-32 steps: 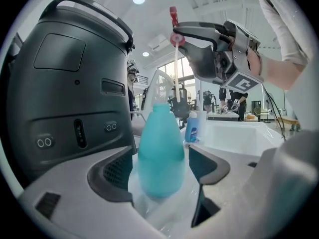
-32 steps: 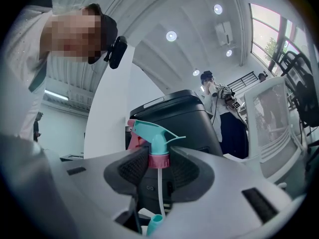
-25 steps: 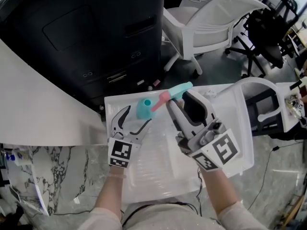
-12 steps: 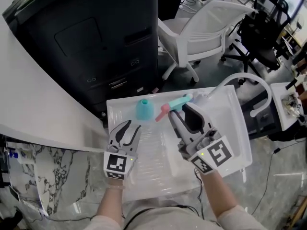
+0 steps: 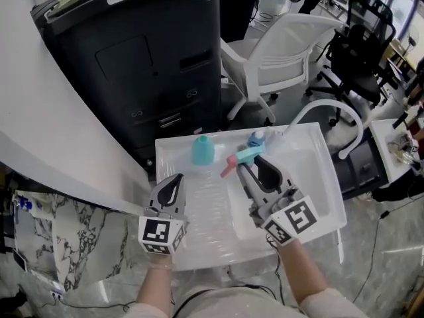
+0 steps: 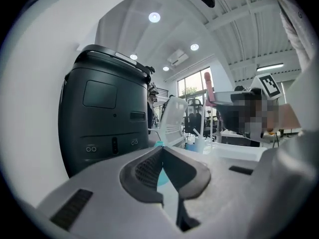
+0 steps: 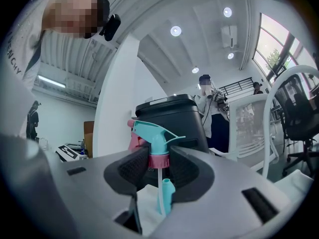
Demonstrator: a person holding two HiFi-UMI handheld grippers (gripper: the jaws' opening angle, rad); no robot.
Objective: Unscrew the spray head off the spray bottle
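1. White plastic tray (image 5: 311,177) on the marble-look worktop (image 5: 73,244). It carries everything.
2. Right gripper (image 5: 252,165): fingers narrowed onto the spray head's pink screw collar, a firm pinch from both sides. It points roughly level, above the tray's middle.
3. Left gripper (image 5: 173,180): fingers have just been closing and now meet, with nothing between them. It sits over the tray's left edge, well apart from the bottle.
4. Small teal plastic bottle (image 5: 203,150): stands upright near the tray's far edge, towards the far-left corner. Its neck is open and nothing is gripping it.
   - Probably light and stiff-walled, with a smooth, slippery skin.
   - It would tip easily, so take it low around the body, not by the neck.
5. Teal trigger spray head with pink collar and pink nozzle (image 7: 154,133): already off the bottle and held in the air.
   - Hard plastic and light, not fragile.
   - The collar is the best place to hold. The trigger and nozzle would pivot or slip.
6. Thin white dip tube (image 7: 159,183): hangs down from the collar.
   - Looks bendy and may drip.
   - Don't grip it, and keep it clear of the tray wall when the head is put down.
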